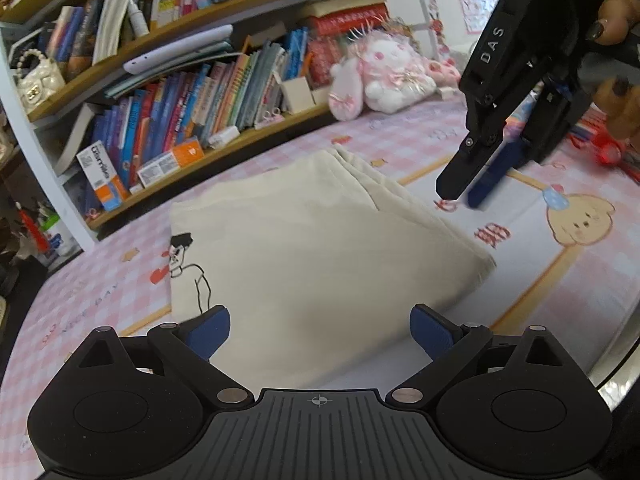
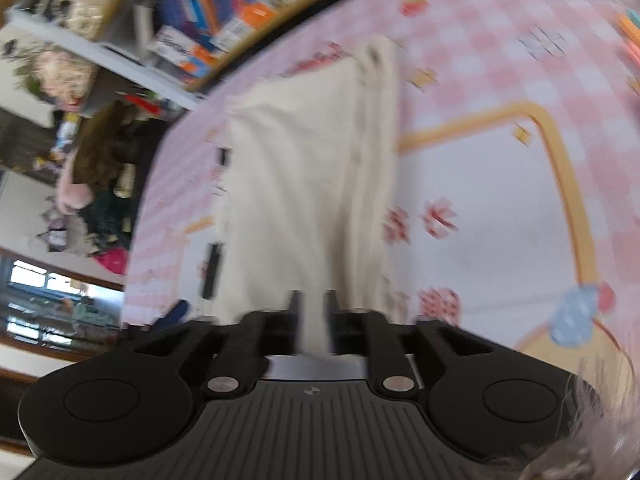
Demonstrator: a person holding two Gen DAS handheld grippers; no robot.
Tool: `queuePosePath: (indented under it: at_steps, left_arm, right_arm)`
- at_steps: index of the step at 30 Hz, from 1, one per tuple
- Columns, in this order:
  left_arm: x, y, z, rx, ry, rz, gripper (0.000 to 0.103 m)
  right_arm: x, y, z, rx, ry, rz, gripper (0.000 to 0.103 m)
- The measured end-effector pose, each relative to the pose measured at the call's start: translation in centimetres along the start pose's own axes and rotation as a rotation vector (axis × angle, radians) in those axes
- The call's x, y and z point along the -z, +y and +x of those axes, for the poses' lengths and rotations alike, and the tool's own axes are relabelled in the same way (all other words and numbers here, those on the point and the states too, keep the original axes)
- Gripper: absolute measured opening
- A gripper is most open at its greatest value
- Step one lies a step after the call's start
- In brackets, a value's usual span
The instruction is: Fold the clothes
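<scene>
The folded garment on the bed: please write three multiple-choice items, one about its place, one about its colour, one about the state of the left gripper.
1. Where does the folded garment lie?
A. on the pink checked sheet
B. on the bookshelf
C. on the plush toy

2. What is its main colour?
A. blue
B. cream
C. red

3. How is the left gripper?
A. shut on the garment
B. open
C. out of view

Key: 1 A, the sheet shows all around the garment. 2 B, the cloth is cream with a small black drawing. 3 B, its blue pads stand wide apart.
</scene>
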State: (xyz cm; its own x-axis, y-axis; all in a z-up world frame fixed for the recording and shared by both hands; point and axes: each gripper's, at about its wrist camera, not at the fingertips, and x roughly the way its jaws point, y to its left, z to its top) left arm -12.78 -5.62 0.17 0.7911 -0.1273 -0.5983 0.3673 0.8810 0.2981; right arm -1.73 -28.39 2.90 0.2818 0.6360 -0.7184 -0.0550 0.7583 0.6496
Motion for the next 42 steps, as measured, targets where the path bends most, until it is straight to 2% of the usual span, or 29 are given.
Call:
queuePosePath:
  at_steps: [1,5,11,12,13,15,17,20,23,24,25,28,30,32,35,36,37,38,39,42]
  left_arm:
    - [0.1,0.0,0.0,0.005,0.003,0.002,0.098]
    - [0.3,0.0,-0.1,0.031,0.017,0.007,0.098]
    - [0.6,0.3,0.0,0.042,0.024,0.013,0.098]
    - [0.6,0.4,0.0,0.044,0.025,0.012,0.098]
    - [0.6,0.4,0.1,0.045,0.026,0.011,0.098]
    - [0.7,0.5,0.2,0.047,0.025,0.012,0.098]
    - [0.8,0.4,0.4,0.04,0.018,0.025,0.098]
    - [0.8,0.3,1.0,0.017,0.0,0.049,0.098]
    - [0.9,0.2,1.5,-0.032,-0.029,0.077,0.098]
    - [1.0,0.2,1.7,-0.058,-0.036,0.084,0.098]
    - [1.1,0.5,2.0,-0.086,-0.031,0.077,0.098]
    - [1.5,1.7,2.8,-0.158,-0.015,0.05,0.099]
    - [1.9,2.8,2.9,-0.125,-0.006,0.023,0.099]
    - [2.0,2.8,2.9,-0.117,-0.007,0.055,0.099]
    - [1.8,2.3,2.8,-0.114,-0.015,0.12,0.099]
    - [1.8,2.0,2.8,-0.111,-0.017,0.137,0.099]
    - [1.8,1.8,2.8,-0.103,-0.016,0.149,0.099]
    - [1.7,1.6,2.8,-0.094,-0.015,0.159,0.099]
    - [1.7,1.4,2.8,-0.082,-0.015,0.167,0.099]
    - [1.8,0.9,2.7,-0.045,-0.017,0.208,0.099]
  right_arm:
    - [0.3,-0.4,0.1,0.004,0.009,0.012,0.047]
    - [1.0,-1.2,1.2,0.033,0.05,0.038,0.048]
    - [1.6,0.2,3.3,0.124,0.078,-0.051,0.045]
    - [1.6,0.3,3.5,0.134,0.079,-0.066,0.035]
    - [1.7,0.5,3.7,0.143,0.079,-0.081,0.019]
    - [1.8,0.8,3.9,0.155,0.08,-0.104,0.016]
    - [1.4,1.3,3.2,0.118,0.063,-0.099,0.013]
    - [0.4,2.4,0.9,-0.013,-0.003,-0.062,0.01]
    - [-0.7,4.0,-0.9,-0.077,-0.066,-0.066,0.009]
    - [-1.0,4.4,-1.2,-0.086,-0.078,-0.069,0.009]
    - [-1.3,4.7,-1.5,-0.097,-0.089,-0.072,0.003]
    - [-1.8,4.9,-2.1,-0.099,-0.112,-0.074,0.002]
    - [-2.0,4.9,-2.3,-0.079,-0.118,-0.087,0.002]
    - [-1.7,4.7,-2.0,-0.036,-0.111,-0.116,0.002]
    - [-0.8,3.9,-1.5,0.029,-0.091,-0.122,0.006]
    - [-0.5,3.3,-1.3,0.056,-0.083,-0.12,0.015]
    - [-0.2,2.7,-1.1,0.077,-0.068,-0.114,0.036]
    - [0.1,2.0,-0.9,0.085,-0.05,-0.1,0.047]
    - [0.4,1.2,-0.5,0.084,-0.028,-0.074,0.054]
    - [1.2,-0.9,1.2,0.092,0.044,0.017,0.054]
